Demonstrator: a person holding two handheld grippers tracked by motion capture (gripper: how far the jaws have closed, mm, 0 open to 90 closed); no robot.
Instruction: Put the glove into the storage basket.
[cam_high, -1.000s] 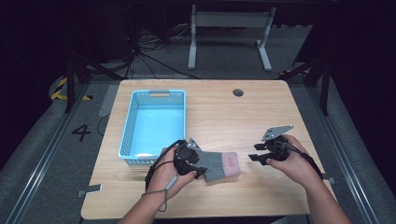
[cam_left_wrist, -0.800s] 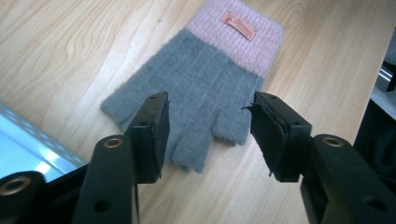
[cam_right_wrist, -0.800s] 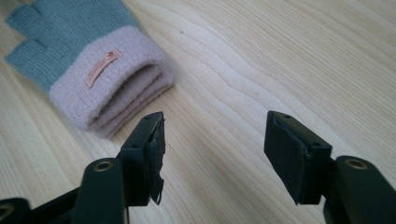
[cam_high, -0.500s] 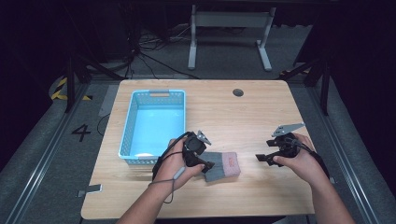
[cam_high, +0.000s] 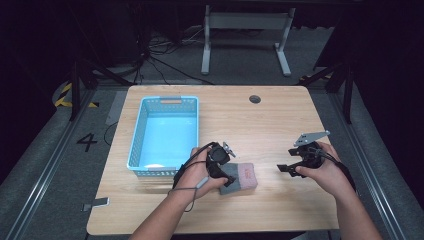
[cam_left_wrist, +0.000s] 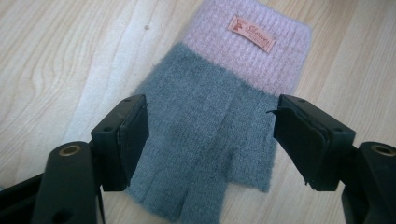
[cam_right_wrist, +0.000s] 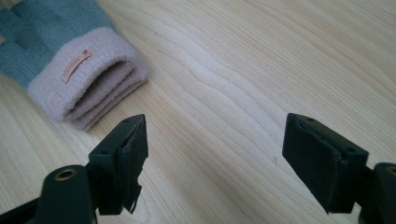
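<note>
Glove (cam_left_wrist: 210, 135) lies flat on the surface (cam_high: 270, 125) right under the left gripper (cam_left_wrist: 210, 140), jaws just opened wide astride its grey fingers, cuff pointing away; right gripper (cam_right_wrist: 215, 163) farther, wide open, empty

The gloves (cam_high: 240, 176) lay on the table (cam_high: 260, 125), just right of the basket's (cam_high: 165, 132) near corner.
</note>
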